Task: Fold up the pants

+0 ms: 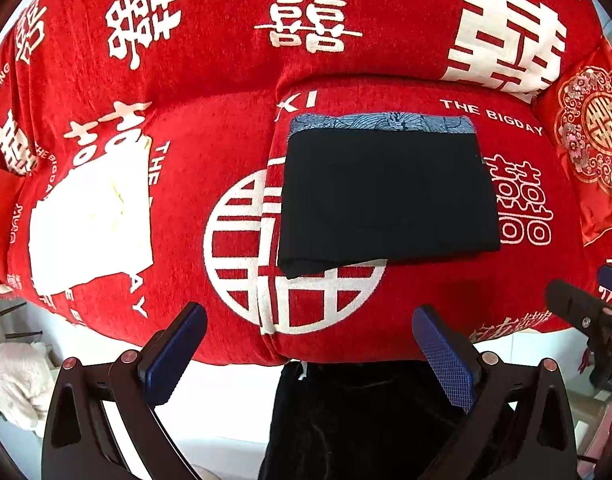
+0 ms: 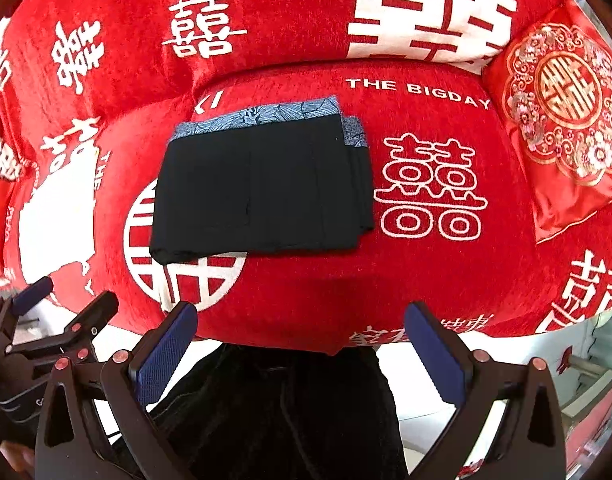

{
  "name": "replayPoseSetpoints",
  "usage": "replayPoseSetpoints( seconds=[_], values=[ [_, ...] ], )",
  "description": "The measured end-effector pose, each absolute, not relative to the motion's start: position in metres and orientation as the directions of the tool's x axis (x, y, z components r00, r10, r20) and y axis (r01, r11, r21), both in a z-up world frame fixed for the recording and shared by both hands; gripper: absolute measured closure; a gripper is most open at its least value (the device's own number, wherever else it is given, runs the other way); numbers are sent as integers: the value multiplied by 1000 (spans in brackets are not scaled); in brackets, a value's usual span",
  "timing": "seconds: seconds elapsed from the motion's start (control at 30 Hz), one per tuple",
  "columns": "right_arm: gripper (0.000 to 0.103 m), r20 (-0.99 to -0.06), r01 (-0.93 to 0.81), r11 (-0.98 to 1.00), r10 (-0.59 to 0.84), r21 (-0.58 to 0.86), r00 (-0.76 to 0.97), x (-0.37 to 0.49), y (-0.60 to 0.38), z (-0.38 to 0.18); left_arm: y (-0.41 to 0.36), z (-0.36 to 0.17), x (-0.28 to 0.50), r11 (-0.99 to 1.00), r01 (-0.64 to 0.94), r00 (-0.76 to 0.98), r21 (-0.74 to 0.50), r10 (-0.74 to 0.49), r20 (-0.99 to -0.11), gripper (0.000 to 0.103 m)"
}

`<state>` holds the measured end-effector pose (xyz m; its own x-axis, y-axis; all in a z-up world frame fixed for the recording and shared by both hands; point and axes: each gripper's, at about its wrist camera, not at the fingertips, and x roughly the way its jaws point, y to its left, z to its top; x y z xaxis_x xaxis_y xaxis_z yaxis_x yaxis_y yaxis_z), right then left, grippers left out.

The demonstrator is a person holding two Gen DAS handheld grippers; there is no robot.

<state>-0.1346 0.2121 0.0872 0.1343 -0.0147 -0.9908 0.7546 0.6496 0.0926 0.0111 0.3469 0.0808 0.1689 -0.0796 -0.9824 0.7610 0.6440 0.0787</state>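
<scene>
The black pants (image 1: 386,196) lie folded into a flat rectangle on the red sofa seat, with a blue patterned band (image 1: 382,122) along the far edge. They also show in the right wrist view (image 2: 262,188), left of centre. My left gripper (image 1: 310,344) is open and empty, held off the sofa's front edge, short of the pants. My right gripper (image 2: 300,340) is open and empty, also back from the front edge. The right gripper's tip shows at the right of the left wrist view (image 1: 578,304). The left gripper shows at the lower left of the right wrist view (image 2: 66,320).
The red sofa cover (image 1: 226,80) bears white wedding characters. A white folded cloth (image 1: 94,216) lies on the seat to the left of the pants. A red embroidered cushion (image 2: 562,112) leans at the right. Dark clothing (image 2: 274,412) hangs below the grippers. The floor is pale (image 1: 226,396).
</scene>
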Motion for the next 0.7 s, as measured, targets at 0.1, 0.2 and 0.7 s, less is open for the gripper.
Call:
replayPoseSetpoints(
  seconds=[0.1,0.2,0.7],
  values=[
    [0,-992,761,642,-1,95,125,-139,210,85,344,85,6,647,759,172,81,-79,-982,0],
    [0,-991,774,624,3,104,131,-143,204,86,342,88,4,644,760,178,90,-74,-981,0],
    [0,-991,761,641,-4,99,133,-136,208,89,341,89,6,636,766,171,90,-67,-983,0]
  ],
)
